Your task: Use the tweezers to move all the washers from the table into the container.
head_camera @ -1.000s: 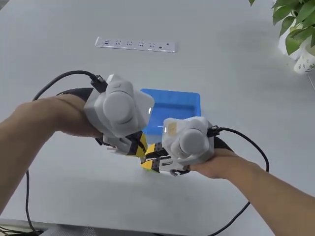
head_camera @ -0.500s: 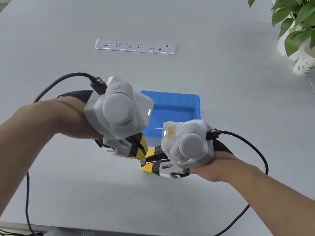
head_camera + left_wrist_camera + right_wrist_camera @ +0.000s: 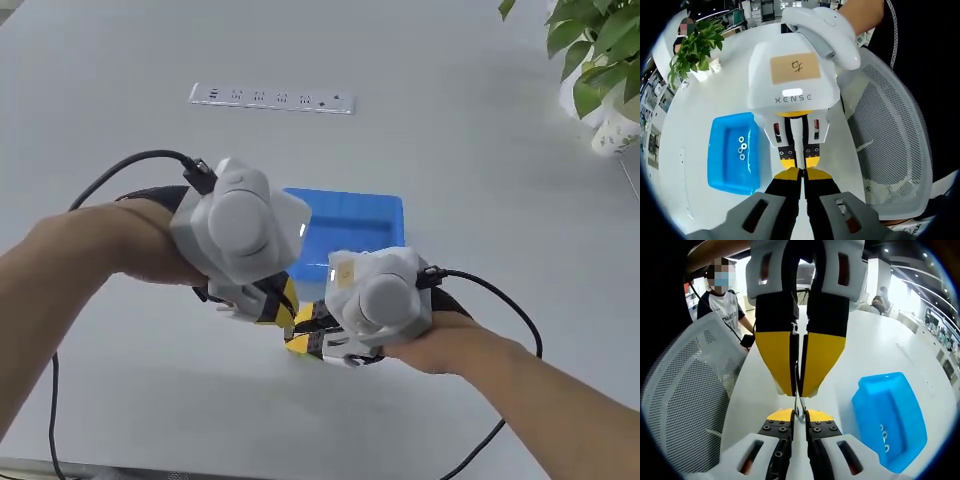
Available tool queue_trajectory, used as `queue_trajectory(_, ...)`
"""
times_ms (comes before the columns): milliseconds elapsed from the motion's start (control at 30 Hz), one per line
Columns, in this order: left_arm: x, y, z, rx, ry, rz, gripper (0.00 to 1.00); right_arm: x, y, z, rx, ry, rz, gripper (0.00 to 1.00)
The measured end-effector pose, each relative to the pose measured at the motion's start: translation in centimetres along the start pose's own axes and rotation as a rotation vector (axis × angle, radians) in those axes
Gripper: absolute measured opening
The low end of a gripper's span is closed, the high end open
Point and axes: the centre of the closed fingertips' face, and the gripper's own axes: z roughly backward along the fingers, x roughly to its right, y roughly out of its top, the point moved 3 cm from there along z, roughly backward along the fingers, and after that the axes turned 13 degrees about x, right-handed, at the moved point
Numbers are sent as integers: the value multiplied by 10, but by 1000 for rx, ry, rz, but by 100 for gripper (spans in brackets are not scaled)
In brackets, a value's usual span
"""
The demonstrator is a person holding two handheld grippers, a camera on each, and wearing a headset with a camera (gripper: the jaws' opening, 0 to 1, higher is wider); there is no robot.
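Washers [image 3: 742,148] lie in the blue box [image 3: 720,172]. The left gripper [image 3: 801,176] and right gripper [image 3: 794,418] meet tip to tip, both pinched tight on the thin tweezers [image 3: 798,404]. If one lets go too soon, the tweezers could slip and fall.

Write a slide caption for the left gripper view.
Left gripper and right gripper, tip to tip, pinch tweezers beside blue container holding washers.
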Motion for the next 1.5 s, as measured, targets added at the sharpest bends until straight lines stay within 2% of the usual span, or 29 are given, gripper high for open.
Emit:
queue_trajectory(467,-4,-2,1,-7,0,-1,5,1,1,3,2,-2,-3,9)
queue_trajectory(1033,-7,14,15,-13,6,-24,5,7,19,11,24,-15,18,9)
queue_trajectory(1500,-16,26,32,-16,10,-40,5,17,35,21,42,-30,42,9)
